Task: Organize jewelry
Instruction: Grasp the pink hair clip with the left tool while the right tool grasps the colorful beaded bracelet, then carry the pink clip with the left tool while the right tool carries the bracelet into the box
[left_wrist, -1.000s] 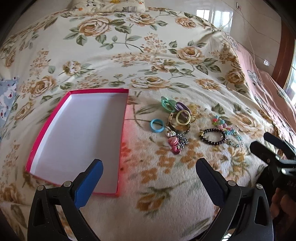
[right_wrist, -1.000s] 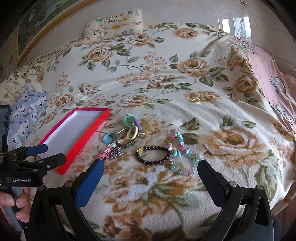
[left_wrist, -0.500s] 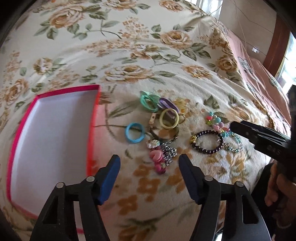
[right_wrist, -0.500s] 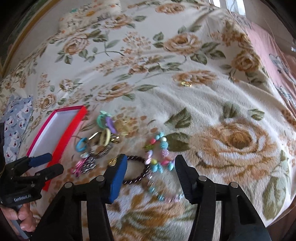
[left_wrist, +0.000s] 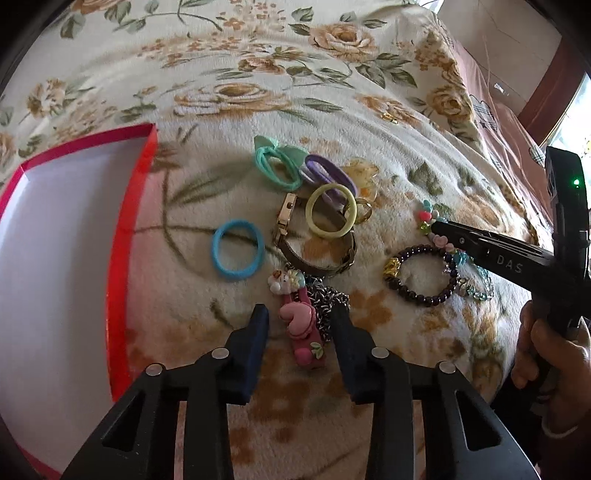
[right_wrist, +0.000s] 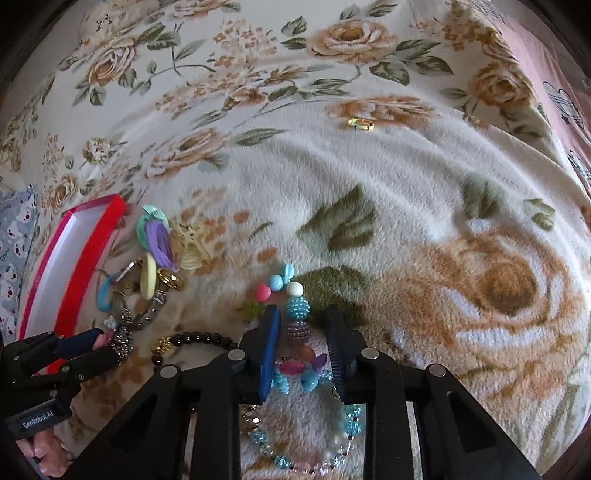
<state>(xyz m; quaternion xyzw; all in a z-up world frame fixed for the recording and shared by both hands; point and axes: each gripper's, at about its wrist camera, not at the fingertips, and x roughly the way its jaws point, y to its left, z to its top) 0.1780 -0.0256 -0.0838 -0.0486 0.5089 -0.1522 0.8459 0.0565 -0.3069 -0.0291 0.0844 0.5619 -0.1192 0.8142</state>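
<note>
Left wrist view: left tongs (left_wrist: 298, 317) parted astride the pink charm (left_wrist: 301, 326) on the bed (left_wrist: 369, 110); right tongs (right_wrist: 301, 325) parted around the colourful bead bracelet (right_wrist: 297, 310).

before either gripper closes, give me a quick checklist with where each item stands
1. Left gripper straddles the pink charm clip: ok.
2. Left jaws clear of the silver chain: not ok, it lies between them too.
3. Right gripper straddles the colorful bead bracelet: ok.
4. Dark bead bracelet outside the right jaws: ok.
5. Red box open, with room: ok.
6. Jaws low enough to touch the blanket: cannot tell.
</note>
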